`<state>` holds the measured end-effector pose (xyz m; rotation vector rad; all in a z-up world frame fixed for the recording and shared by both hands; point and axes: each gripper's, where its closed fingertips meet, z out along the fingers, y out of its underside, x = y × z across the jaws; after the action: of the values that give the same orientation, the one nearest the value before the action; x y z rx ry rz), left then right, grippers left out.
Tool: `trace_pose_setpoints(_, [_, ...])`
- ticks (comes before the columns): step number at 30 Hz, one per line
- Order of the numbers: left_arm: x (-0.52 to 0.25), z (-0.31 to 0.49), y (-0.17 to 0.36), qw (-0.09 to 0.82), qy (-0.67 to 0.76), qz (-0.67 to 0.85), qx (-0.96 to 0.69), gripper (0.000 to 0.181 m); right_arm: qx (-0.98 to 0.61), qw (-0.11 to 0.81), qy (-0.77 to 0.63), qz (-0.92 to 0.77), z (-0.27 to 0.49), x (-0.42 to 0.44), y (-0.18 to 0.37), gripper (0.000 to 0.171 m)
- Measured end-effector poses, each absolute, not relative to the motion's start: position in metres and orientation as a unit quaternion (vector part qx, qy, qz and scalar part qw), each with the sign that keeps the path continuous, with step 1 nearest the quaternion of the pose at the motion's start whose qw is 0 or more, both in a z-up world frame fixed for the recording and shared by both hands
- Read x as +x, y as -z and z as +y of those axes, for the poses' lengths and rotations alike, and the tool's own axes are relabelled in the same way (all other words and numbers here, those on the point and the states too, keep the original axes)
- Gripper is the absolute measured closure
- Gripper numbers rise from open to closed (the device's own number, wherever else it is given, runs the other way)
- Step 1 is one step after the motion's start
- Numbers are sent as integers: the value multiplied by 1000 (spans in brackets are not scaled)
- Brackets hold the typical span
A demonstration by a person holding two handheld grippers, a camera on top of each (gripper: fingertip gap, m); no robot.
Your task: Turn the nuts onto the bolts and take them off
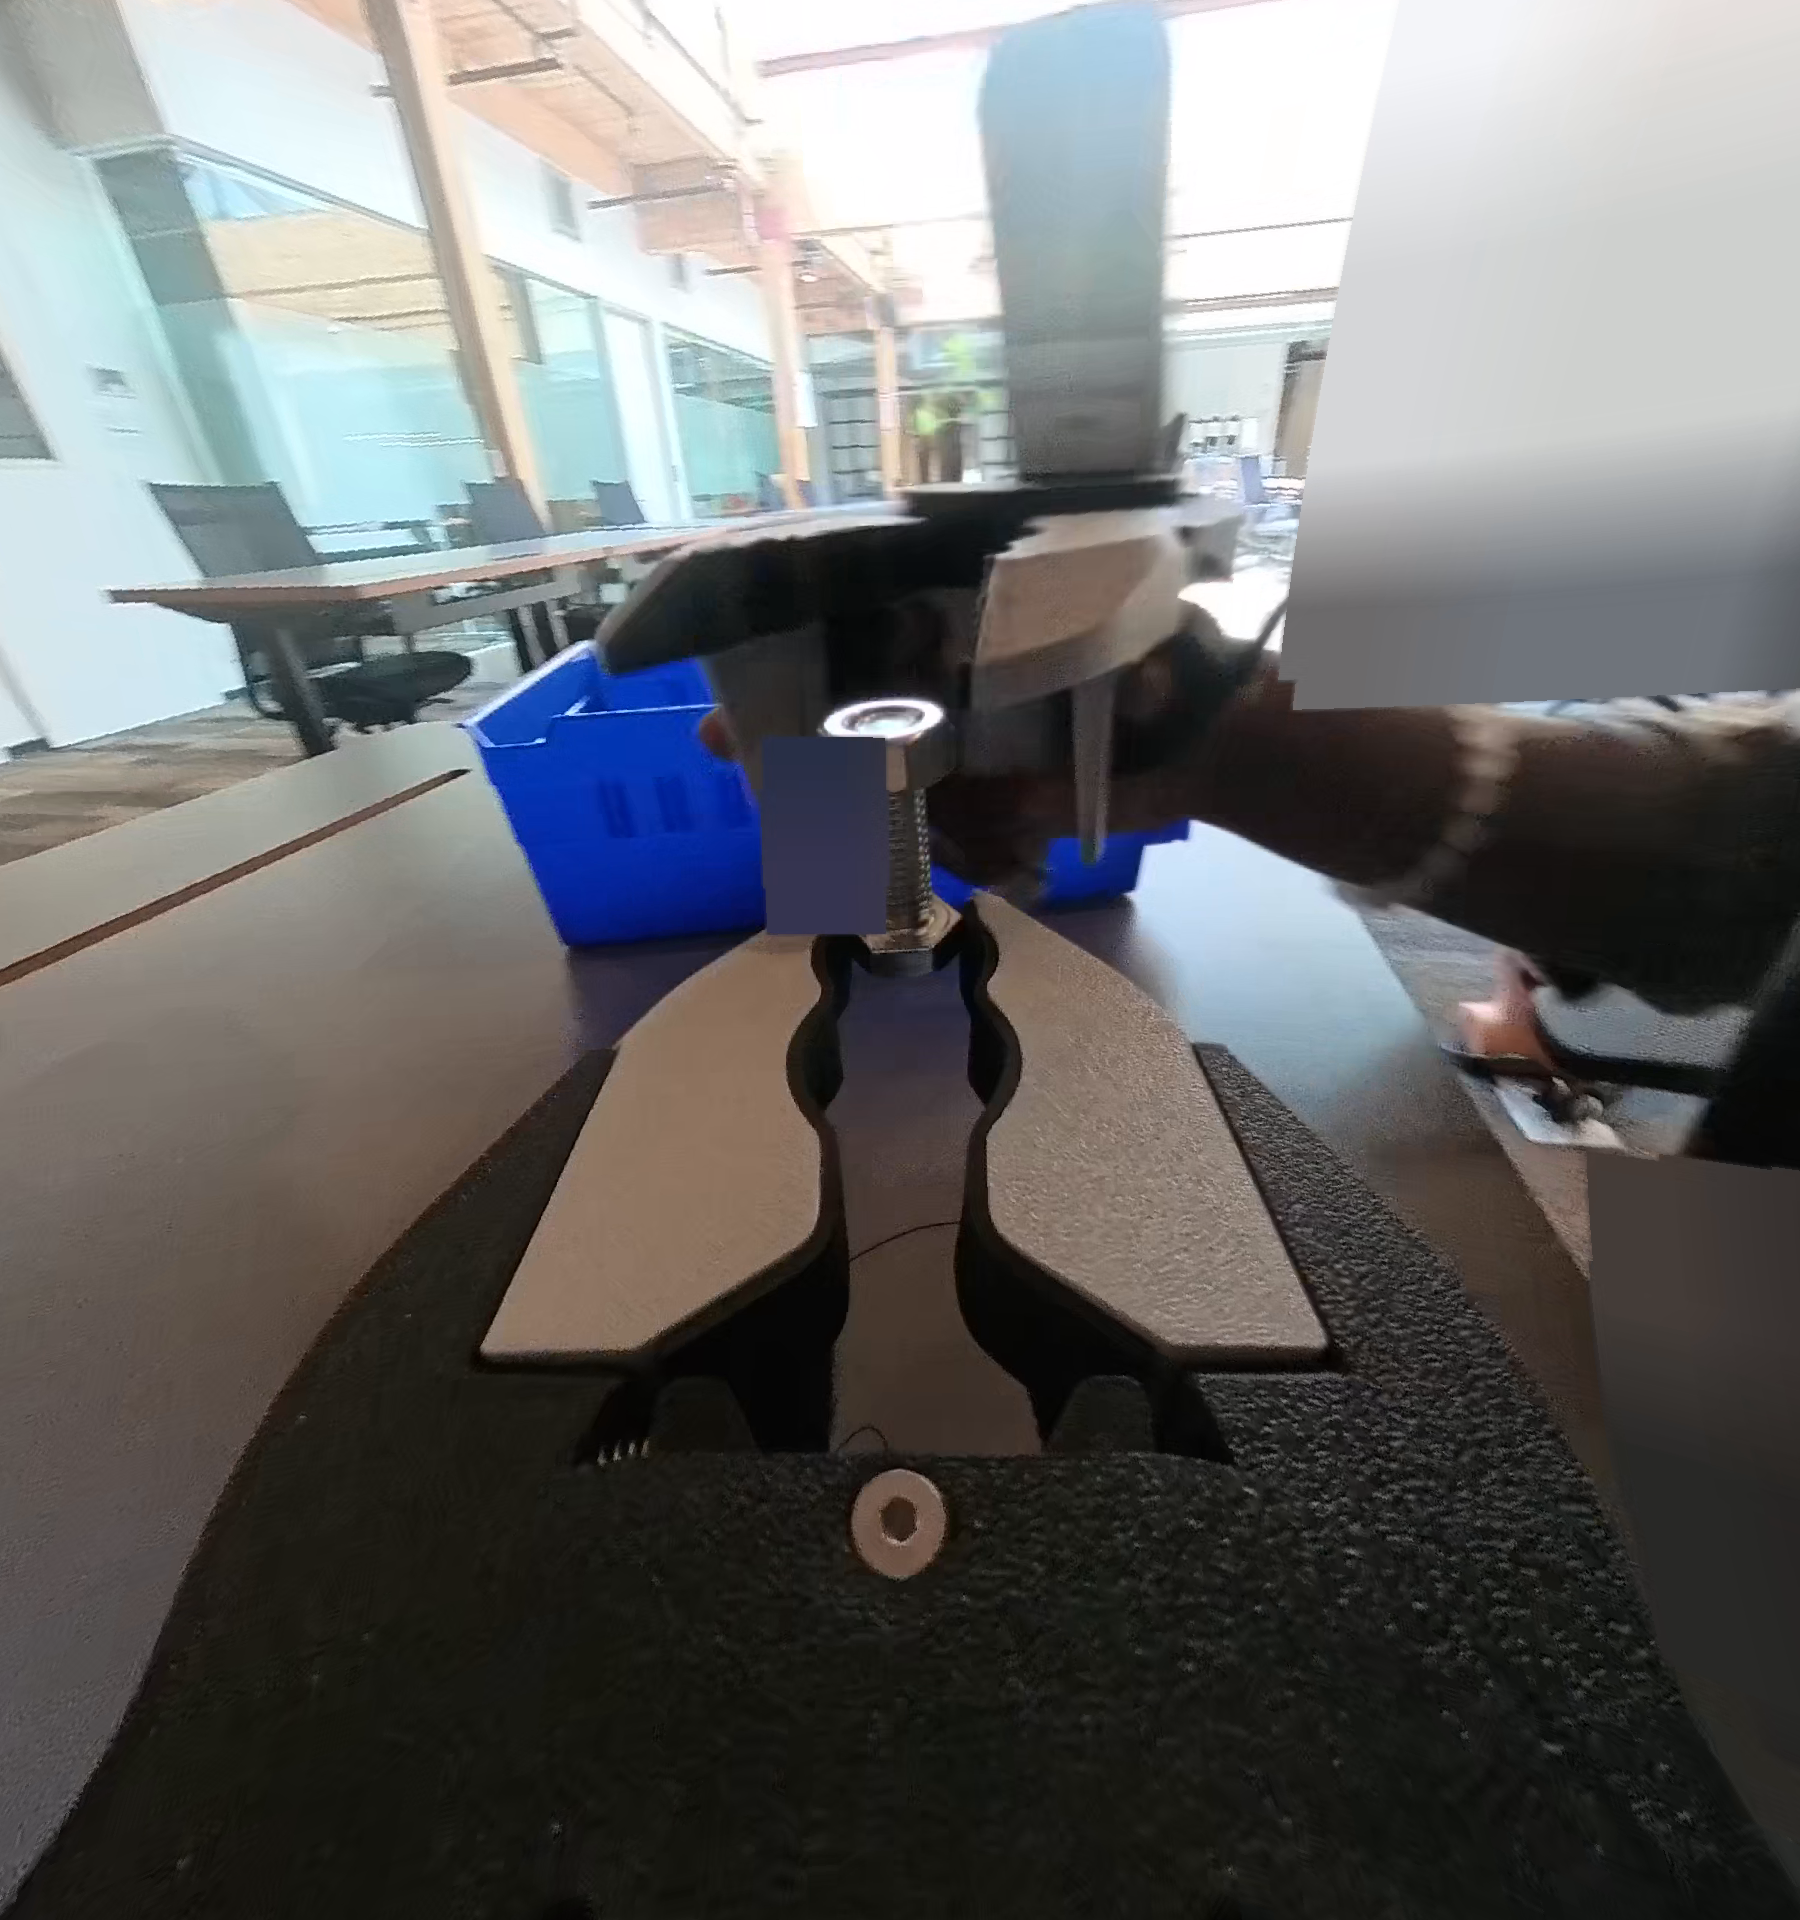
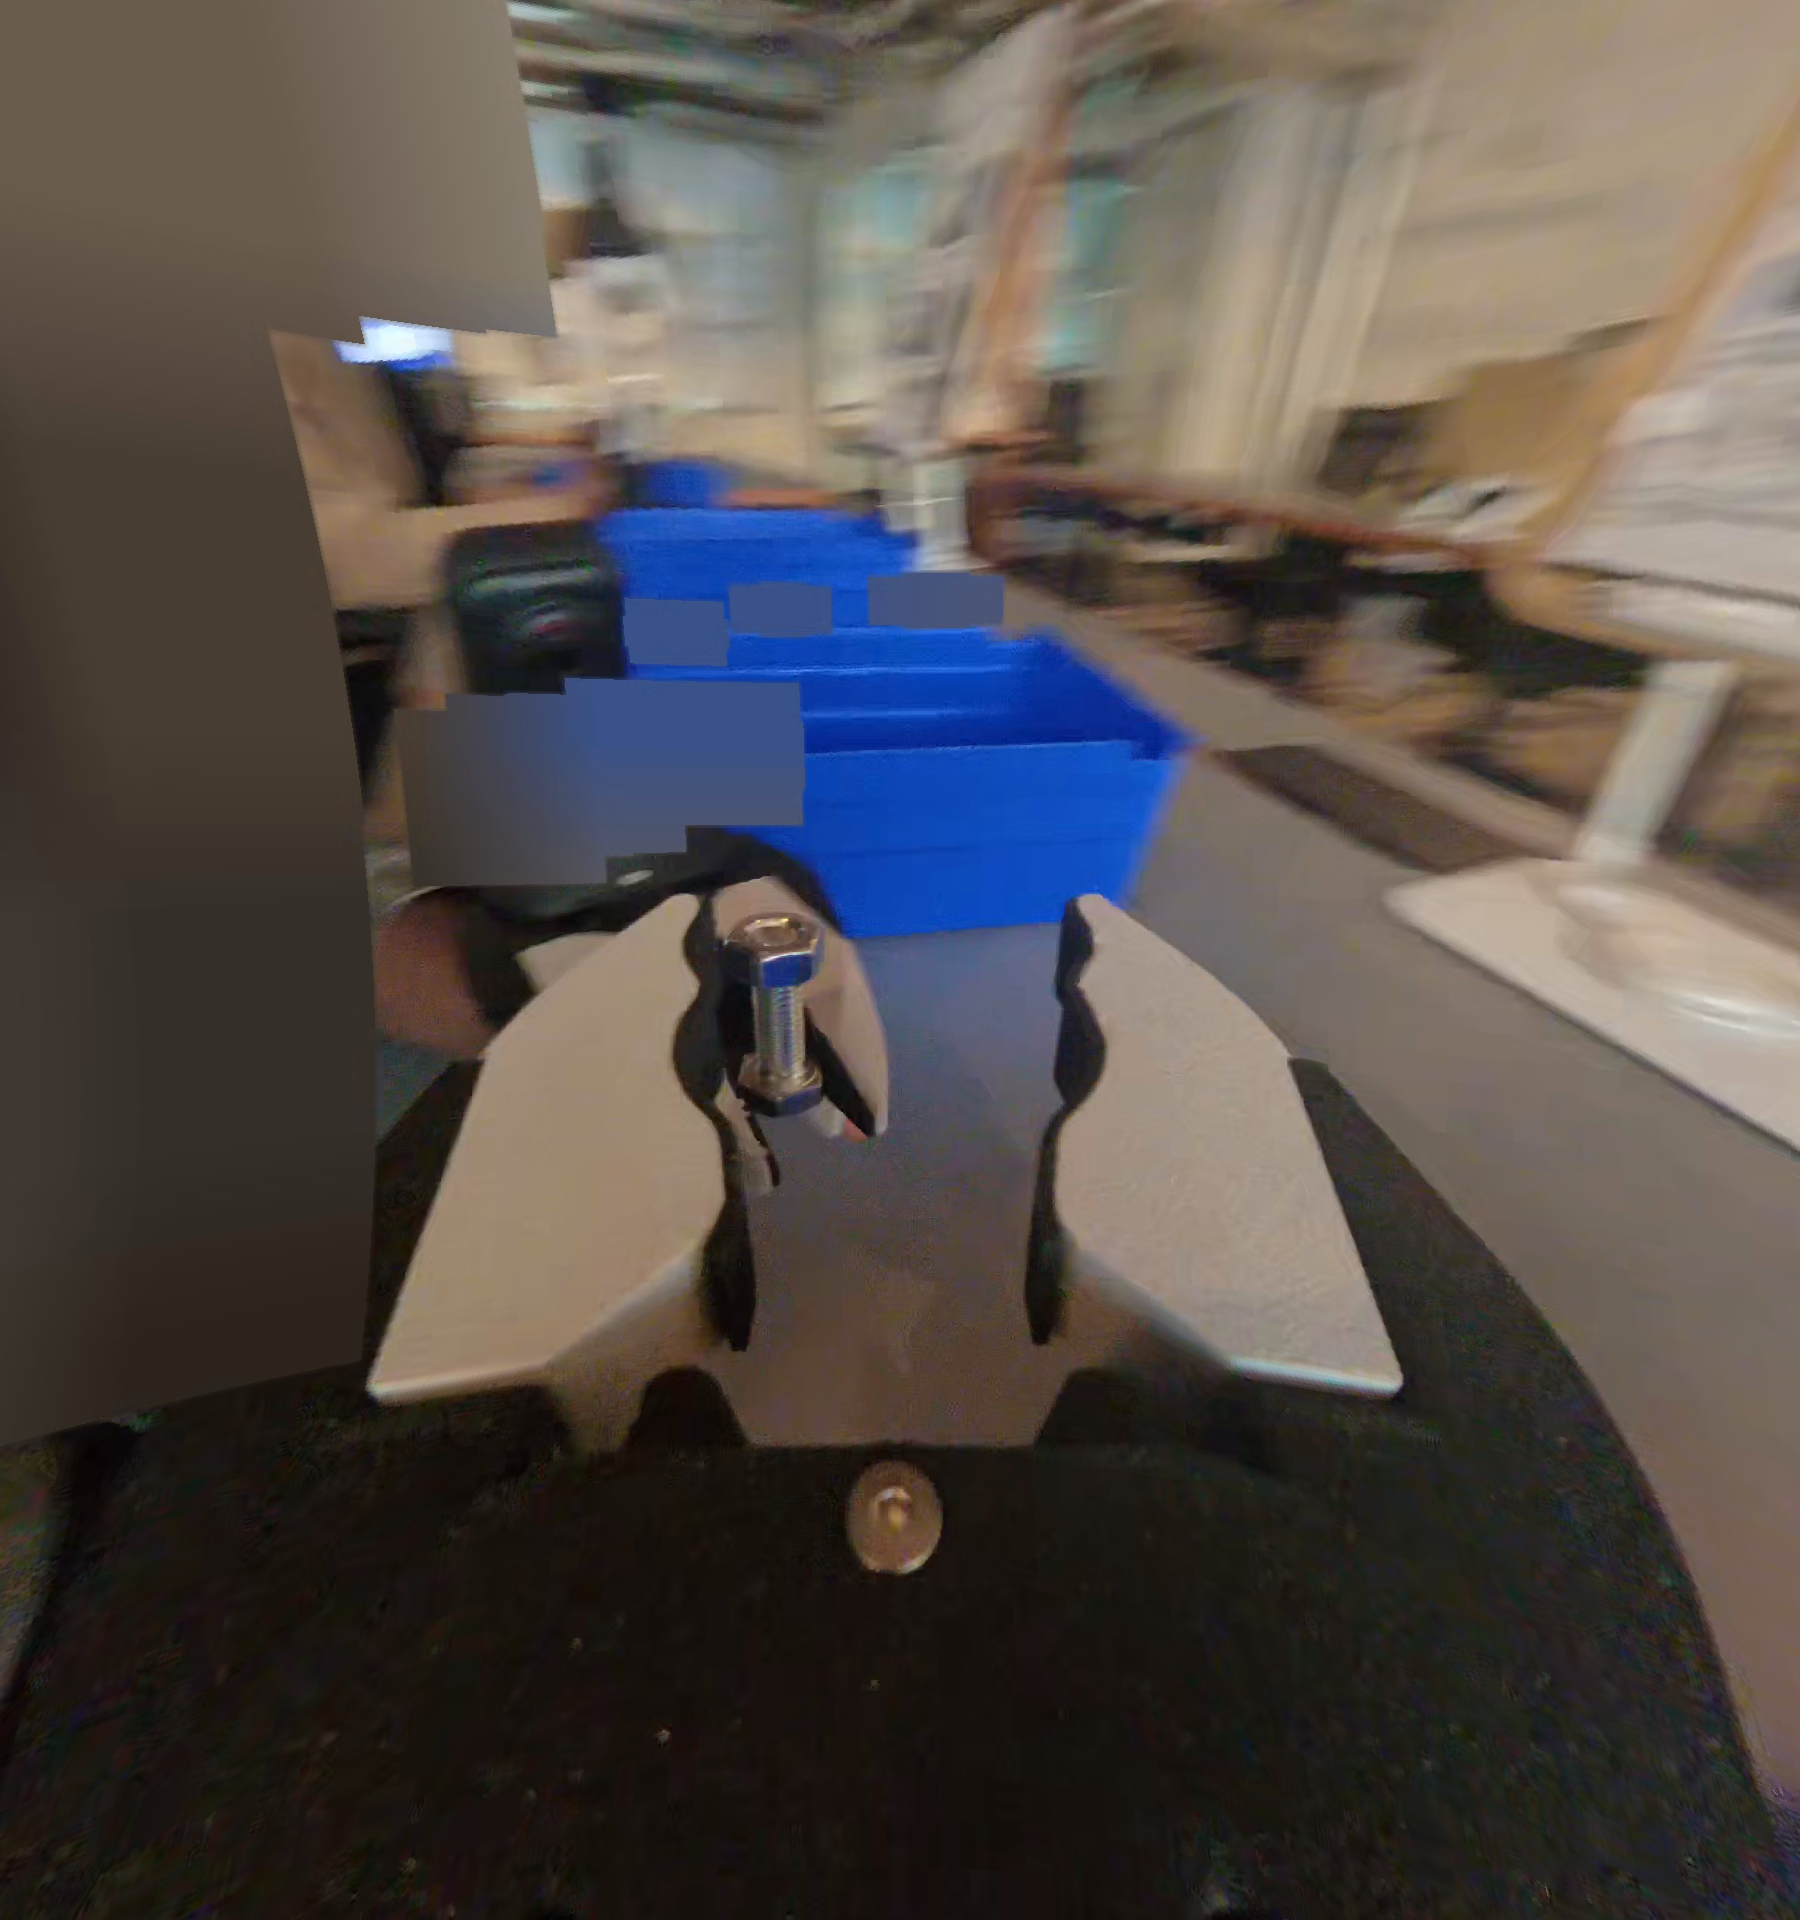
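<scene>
- Bolt stands upright with its nut at the bottom, pinched between my left gripper fingertips; a flat patch hides its left side.
- My right gripper is spread wide and holds nothing, with the bolt just beyond its left finger.
- Blue bins sit close behind; dark table lies bare on my left.
- I can make out no writing, and the right view is blurred.

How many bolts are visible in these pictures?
1. The bolt stands upright between the tips of the left gripper. More may lie hidden inside the blue bin behind it.
</scene>
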<state>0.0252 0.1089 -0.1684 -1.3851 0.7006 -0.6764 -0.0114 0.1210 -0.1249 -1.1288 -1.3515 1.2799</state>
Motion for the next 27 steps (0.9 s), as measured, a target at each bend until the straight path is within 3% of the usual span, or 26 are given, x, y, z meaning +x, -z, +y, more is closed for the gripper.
trace_pose_setpoints(1, [22,113,168,668,286,297,-619,161,-483,514,-488,-514,125,-7,121,106])
trace_pose_setpoints(4, [15,119,170,680,247,274,-633,162,-524,611,-410,-429,122,4,112,106])
trace_pose_setpoints(7, [12,122,170,683,234,265,-639,162,-575,622,-353,-397,114,-2,124,107])
trace_pose_setpoints(9, [12,122,171,683,231,266,-640,162,-587,640,-300,-395,114,-6,132,118])
trace_pose_setpoints(11, [12,122,172,682,226,268,-642,162,-581,657,-262,-402,114,-8,133,139])
trace_pose_setpoints(12, [12,122,172,683,224,267,-642,162,-577,663,-255,-403,113,-8,131,139])
trace_pose_setpoints(16, [12,122,172,682,225,267,-643,162,-598,635,-270,-408,114,-14,138,137])
trace_pose_setpoints(18, [12,122,172,681,224,267,-644,162,-606,625,-281,-404,115,-14,141,152])
trace_pose_setpoints(27, [17,117,173,668,255,287,-637,161,-523,585,-369,-498,106,-13,142,153])
